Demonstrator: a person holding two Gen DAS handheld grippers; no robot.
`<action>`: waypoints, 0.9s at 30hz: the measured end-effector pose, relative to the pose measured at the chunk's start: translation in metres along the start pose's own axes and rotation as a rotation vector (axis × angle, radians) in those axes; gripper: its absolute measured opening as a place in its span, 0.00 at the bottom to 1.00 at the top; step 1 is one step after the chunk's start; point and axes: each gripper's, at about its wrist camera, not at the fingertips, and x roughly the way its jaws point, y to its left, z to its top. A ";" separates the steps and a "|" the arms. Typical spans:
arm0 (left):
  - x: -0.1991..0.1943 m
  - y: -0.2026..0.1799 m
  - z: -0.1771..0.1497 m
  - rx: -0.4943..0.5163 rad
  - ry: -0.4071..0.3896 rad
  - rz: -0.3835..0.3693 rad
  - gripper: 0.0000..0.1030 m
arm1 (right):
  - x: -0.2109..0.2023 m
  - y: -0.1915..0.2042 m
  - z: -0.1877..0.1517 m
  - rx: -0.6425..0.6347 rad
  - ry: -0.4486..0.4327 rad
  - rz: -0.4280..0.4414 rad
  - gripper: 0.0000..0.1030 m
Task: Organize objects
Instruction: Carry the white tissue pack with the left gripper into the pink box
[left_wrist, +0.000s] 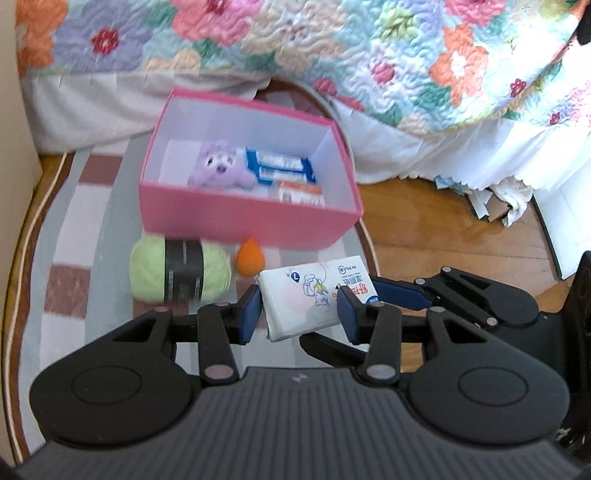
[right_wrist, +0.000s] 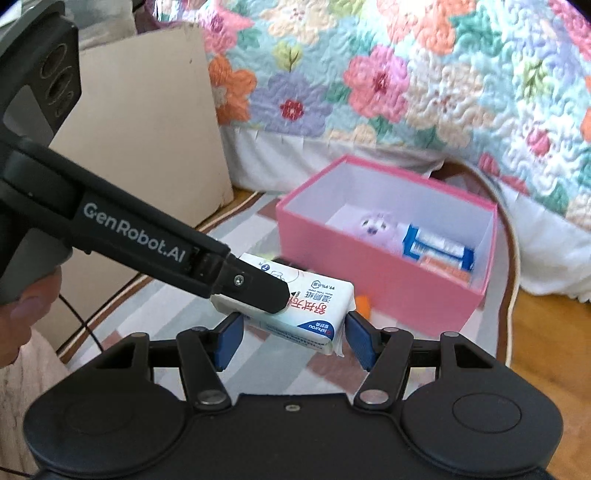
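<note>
Clearly, a white rectangular soft pack of wet wipes with red and blue print (left_wrist: 314, 295) is held above the striped grey, white and brown rug (left_wrist: 74, 229), near the front of an open pink cardboard box with a white lining (left_wrist: 251, 218). The pack is clamped by the left gripper (left_wrist: 301, 306), whose blue pads (left_wrist: 248, 312) are drawn in narrowly and pressed against the pack's two sides. In the right wrist view, the right gripper (right_wrist: 291, 341) is set around the near end of the same pack (right_wrist: 310, 314); its jaws are about half open, and whether its pads press the wrapper cannot be told.

Inside the box, a lilac plush toy (left_wrist: 221, 166) is seen at the left, with a blue and white packet (left_wrist: 280, 168) to its right and an orange and white packet (left_wrist: 301, 194) nearer. On the rug, just in front of the box, a pale green ball of yarn with a black paper band (left_wrist: 181, 273) is seen, and a small orange teardrop-shaped sponge (left_wrist: 251, 258) lies just to its right. Beyond the box, a floral quilted bedspread (left_wrist: 332, 48) is draped over a bed.
</note>
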 end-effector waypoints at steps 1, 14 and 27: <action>-0.001 -0.002 0.006 0.006 -0.005 0.003 0.41 | 0.000 -0.003 0.004 0.003 -0.006 -0.001 0.65; 0.029 0.004 0.090 -0.036 -0.015 -0.048 0.43 | 0.018 -0.056 0.077 -0.029 0.004 -0.009 0.60; 0.149 0.046 0.132 -0.103 0.090 0.084 0.43 | 0.140 -0.132 0.094 0.108 0.184 0.062 0.51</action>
